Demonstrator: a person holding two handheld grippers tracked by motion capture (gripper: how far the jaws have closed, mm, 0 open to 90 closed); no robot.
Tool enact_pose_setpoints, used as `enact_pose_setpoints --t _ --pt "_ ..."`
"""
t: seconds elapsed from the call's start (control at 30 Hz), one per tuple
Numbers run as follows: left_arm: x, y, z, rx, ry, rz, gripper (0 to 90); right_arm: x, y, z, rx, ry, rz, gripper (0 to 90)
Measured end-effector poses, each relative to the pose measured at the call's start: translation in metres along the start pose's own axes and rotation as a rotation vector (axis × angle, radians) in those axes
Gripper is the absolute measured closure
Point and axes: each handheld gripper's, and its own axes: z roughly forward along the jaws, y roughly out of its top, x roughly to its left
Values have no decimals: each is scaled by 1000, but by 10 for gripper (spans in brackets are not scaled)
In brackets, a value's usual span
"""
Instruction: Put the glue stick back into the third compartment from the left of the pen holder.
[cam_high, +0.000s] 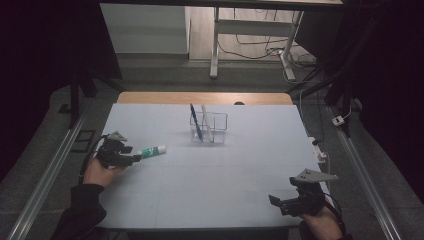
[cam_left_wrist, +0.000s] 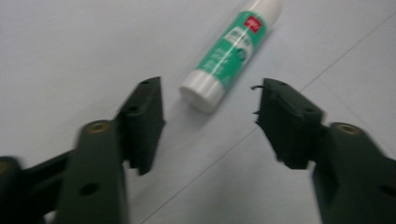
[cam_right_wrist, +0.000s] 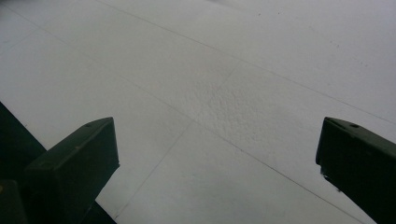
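Observation:
A green-and-white glue stick (cam_high: 152, 151) (cam_left_wrist: 231, 51) lies flat on the white table (cam_high: 215, 180), left of the middle. My left gripper (cam_high: 136, 157) (cam_left_wrist: 208, 95) is low at its white cap end. The jaws stand apart on either side of that end, and the pads do not touch the stick. Near the table's front right corner, my right gripper (cam_high: 276, 201) (cam_right_wrist: 217, 135) is open wide over bare table, with nothing between its jaws.
A clear plastic holder (cam_high: 210, 131) stands at the back middle with a blue pen (cam_high: 195, 122) and a pale stick leaning in it. A white power strip (cam_high: 320, 151) sits at the table's right edge. Metal rails run along both sides.

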Motion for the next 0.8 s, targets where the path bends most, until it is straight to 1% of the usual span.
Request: enact_pose_setpoints --t 0.07,0.13,0.2,0.23,0.3,0.33,0.4,0.5,0.6,0.8 --pt "4 -2 0 13 7 -4 607 0 0 0 0 0 -2 0" --pt "6 -3 2 26 5 -4 706 0 0 0 1 0 -2 0" --pt "8 -3 4 50 0 3 805 0 0 0 2 1 -3 0" --pt "8 -3 6 60 4 7 839 0 0 0 3 1 -4 0" --pt "8 -1 11 87 2 10 876 0 0 0 6 0 -7 0" --pt "8 0 14 103 6 20 878 0 0 1 6 -1 -8 0" --pt "6 2 17 118 6 27 879 0 0 1 7 -1 -8 0" --pt "4 3 18 118 0 37 883 1 0 0 7 0 -8 0" --pt "2 4 17 111 -25 33 884 1 0 0 7 2 -9 0" --pt "-6 8 19 131 -64 44 885 1 0 1 10 3 -12 0"
